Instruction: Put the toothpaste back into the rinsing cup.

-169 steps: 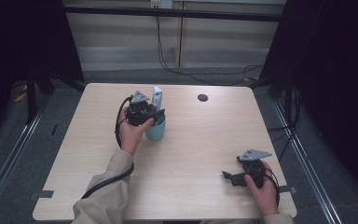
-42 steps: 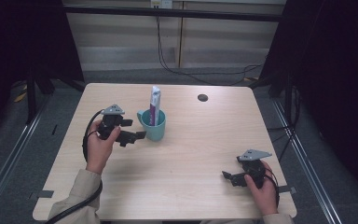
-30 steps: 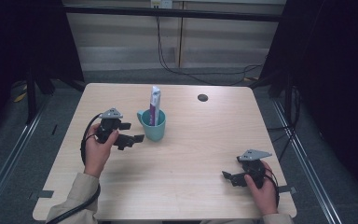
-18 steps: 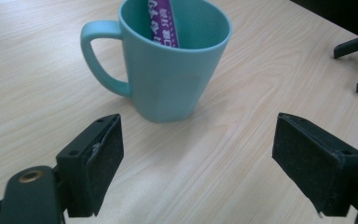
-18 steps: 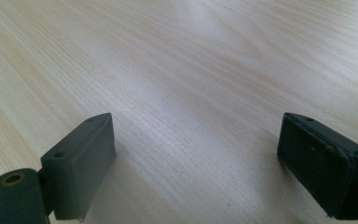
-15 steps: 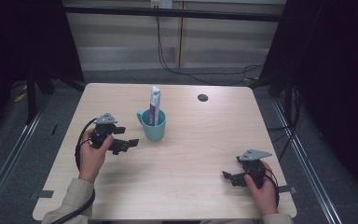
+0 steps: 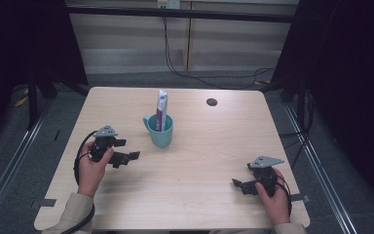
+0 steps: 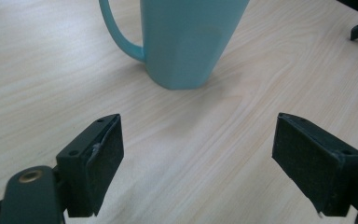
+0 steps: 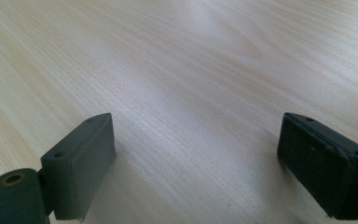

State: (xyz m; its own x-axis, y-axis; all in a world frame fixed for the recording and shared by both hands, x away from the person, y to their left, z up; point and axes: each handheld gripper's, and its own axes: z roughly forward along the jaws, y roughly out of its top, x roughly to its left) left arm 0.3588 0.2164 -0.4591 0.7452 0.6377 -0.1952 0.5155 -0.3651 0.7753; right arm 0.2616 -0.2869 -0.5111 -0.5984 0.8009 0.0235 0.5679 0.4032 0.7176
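A teal mug stands upright near the middle of the wooden table, with a white and pink tube standing in it. My left gripper is open, low over the table to the left of the mug, with nothing between its jaws. The left gripper view looks at the mug and its handle beyond my open left gripper. My right gripper rests near the front right corner, open over bare wood; in its own view my right gripper holds nothing.
A small dark round hole sits in the table's far right part. Dark curtains and metal floor rails flank the table. A cable hangs down the wall behind.
My left gripper let go of the tube in the mug, then drew back left and toward the front, opening away from the mug. The right gripper has stayed put.
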